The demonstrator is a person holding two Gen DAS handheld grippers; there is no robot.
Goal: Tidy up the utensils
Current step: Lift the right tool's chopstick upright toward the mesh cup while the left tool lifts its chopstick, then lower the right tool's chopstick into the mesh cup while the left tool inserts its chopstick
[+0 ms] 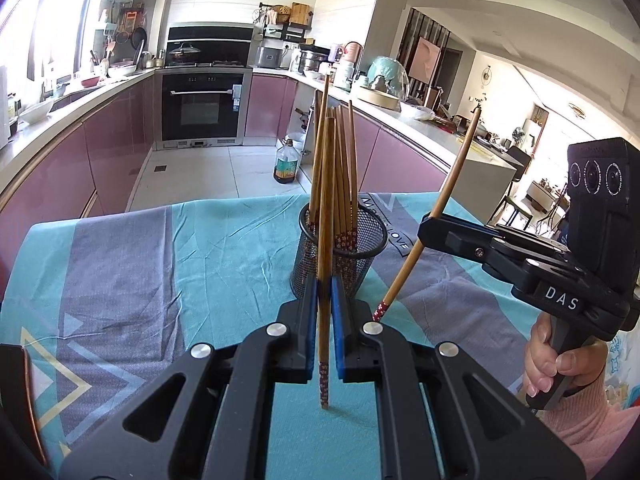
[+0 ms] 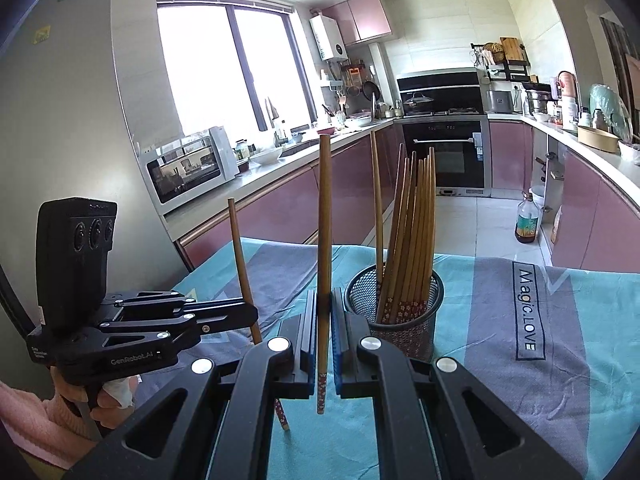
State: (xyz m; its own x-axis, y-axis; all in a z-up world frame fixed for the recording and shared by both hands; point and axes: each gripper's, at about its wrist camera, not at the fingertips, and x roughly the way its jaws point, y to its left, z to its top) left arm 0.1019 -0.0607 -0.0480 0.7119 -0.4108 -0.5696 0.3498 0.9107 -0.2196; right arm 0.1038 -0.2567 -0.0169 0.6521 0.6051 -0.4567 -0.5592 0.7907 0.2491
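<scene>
A black mesh cup [image 1: 362, 236] [image 2: 416, 312] stands on the teal and grey cloth and holds several wooden chopsticks [image 1: 340, 176] [image 2: 416, 232], patterned ends down. My left gripper [image 1: 325, 292] is shut on one upright chopstick [image 1: 326, 200], just in front of the cup. My right gripper [image 2: 325, 304] is shut on another upright chopstick [image 2: 325, 216], left of the cup. In the left wrist view the right gripper [image 1: 430, 220] holds its chopstick [image 1: 452, 184] tilted, right of the cup. In the right wrist view the left gripper [image 2: 250, 312] holds its chopstick [image 2: 240, 256].
The cloth [image 1: 160, 264] [image 2: 520, 360] covers the table. Behind it lie the kitchen floor, an oil bottle [image 1: 286, 164] [image 2: 527, 220], pink cabinets and an oven [image 1: 202, 108]. A dark object [image 1: 16, 384] sits at the table's left edge.
</scene>
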